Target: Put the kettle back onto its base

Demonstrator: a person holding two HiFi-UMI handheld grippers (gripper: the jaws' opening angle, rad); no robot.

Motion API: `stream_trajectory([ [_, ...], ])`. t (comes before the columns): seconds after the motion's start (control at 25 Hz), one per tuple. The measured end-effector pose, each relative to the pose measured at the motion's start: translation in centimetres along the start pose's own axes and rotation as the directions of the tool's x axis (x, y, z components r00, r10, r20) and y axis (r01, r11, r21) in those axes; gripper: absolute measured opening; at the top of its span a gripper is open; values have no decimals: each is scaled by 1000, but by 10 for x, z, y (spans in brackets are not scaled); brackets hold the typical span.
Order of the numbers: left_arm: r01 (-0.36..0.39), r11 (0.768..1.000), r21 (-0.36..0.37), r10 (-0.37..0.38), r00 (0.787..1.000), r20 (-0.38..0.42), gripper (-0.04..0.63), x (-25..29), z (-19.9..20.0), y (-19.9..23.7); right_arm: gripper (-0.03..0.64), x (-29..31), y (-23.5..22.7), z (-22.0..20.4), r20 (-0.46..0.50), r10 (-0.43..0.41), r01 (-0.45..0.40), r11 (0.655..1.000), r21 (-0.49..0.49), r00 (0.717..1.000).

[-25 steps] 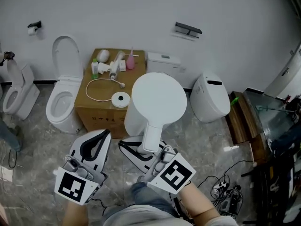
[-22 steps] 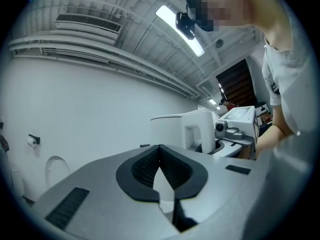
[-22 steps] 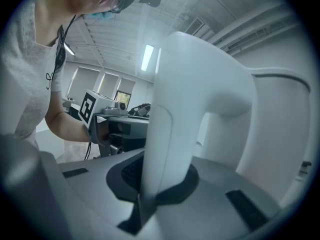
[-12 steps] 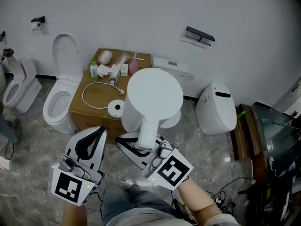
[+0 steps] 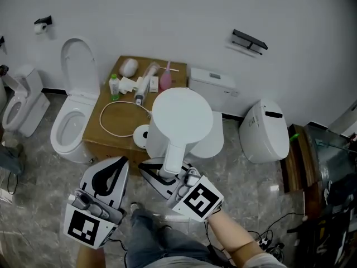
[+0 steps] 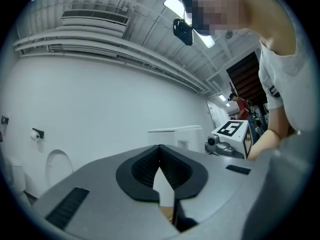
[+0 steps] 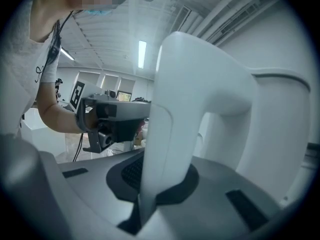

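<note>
A white kettle [image 5: 181,119] hangs in the air, seen from above, lid up. My right gripper [image 5: 163,176] is shut on its handle [image 5: 173,155]; in the right gripper view the handle [image 7: 170,134] stands between the dark pads of that gripper [image 7: 150,184]. The round white base [image 5: 141,135] lies on a cardboard box [image 5: 103,141], just left of the kettle and partly hidden by it. A white cord [image 5: 114,121] loops from it. My left gripper [image 5: 109,172] hovers lower left, shut and empty; its tips meet in the left gripper view [image 6: 160,149].
Bottles and small items [image 5: 139,81] crowd the box's far side. An open toilet [image 5: 70,121] stands left of the box, another [image 5: 19,102] further left, a tank [image 5: 215,85] and a closed toilet [image 5: 265,130] to the right. Cables and a power strip [image 5: 262,233] lie on the floor.
Both grippers and the kettle have moved towards the box. The kettle now overlaps the edge of the base, which earlier showed whole to its left.
</note>
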State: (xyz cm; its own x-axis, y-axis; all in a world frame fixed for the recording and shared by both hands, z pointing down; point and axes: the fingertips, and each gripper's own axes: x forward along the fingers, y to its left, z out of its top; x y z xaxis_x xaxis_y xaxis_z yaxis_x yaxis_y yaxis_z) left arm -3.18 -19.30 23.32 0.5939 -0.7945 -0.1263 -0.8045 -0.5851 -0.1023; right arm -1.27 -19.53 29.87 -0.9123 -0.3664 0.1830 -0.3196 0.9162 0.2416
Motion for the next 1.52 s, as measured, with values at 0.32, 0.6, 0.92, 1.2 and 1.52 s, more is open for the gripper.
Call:
stream_trajectory([
  [0.32,16,1000,-4,-16,1000,-24,2,12,-81,43,11,63,-27,-77,-15,-30,31,999,16,999],
  [0.6,1,1000,-12,0,999,36,2,26,-143,66,12,104,-47,-151,-38,-37,39,999,34,999],
  [0.92,-9,1000,-30,9,1000,21,2,24,-192,76,14,149,-70,-205,-55,-23,28,997,75,998],
  [1.2,-22,999,-32,23,1000,19,2,23,-190,90,14,169,-81,-218,-69,-12,21,991,134,998],
  [1.52,-24,999,-45,24,1000,0,2,23,-192,93,14,184,-91,-224,-73,13,0,985,174,997],
])
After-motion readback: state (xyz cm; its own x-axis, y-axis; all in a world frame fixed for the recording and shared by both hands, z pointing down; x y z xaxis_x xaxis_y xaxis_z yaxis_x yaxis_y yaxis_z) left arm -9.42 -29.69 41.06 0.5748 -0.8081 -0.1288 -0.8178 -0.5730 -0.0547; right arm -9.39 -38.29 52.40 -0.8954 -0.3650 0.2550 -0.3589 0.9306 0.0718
